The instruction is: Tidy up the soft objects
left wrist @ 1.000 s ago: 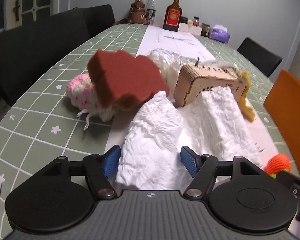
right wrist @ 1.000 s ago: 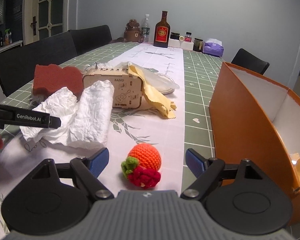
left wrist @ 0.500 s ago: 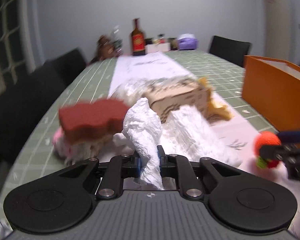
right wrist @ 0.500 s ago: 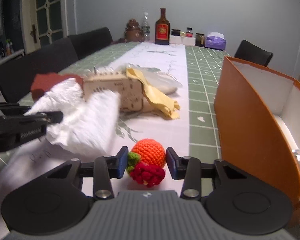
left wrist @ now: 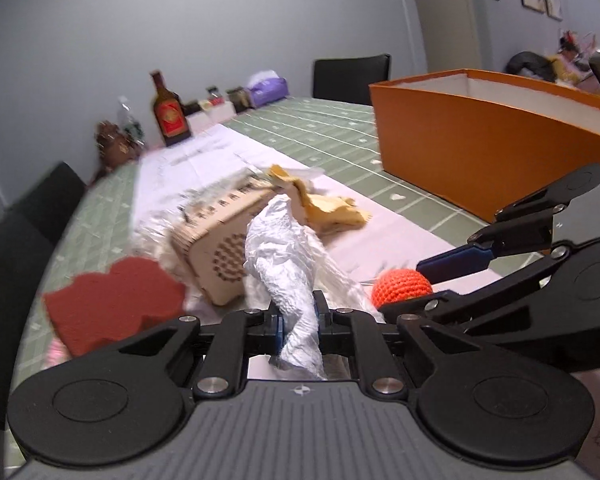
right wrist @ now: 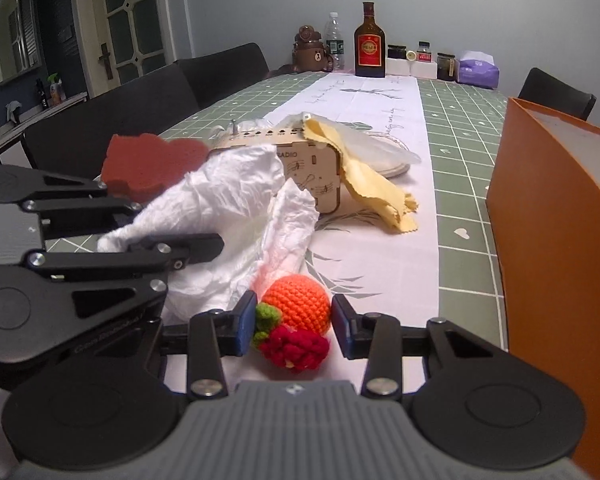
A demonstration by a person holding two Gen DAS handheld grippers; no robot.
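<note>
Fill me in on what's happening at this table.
A person is sorting soft items with two handheld grippers. The left gripper is shut on a crumpled white cloth. The right gripper has just closed around a crocheted orange toy. The orange box stands to the right.

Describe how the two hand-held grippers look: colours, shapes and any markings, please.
Both look alike. The left hand-held gripper and the right hand-held gripper each have a grey ribbed body with a small cross-like mark, two round black discs at the sides, black linkage bars with silver screws, and blue finger pads. Faint lettering runs along the left one's side in the right wrist view; it is unreadable. No cables or sleeves show.
</note>
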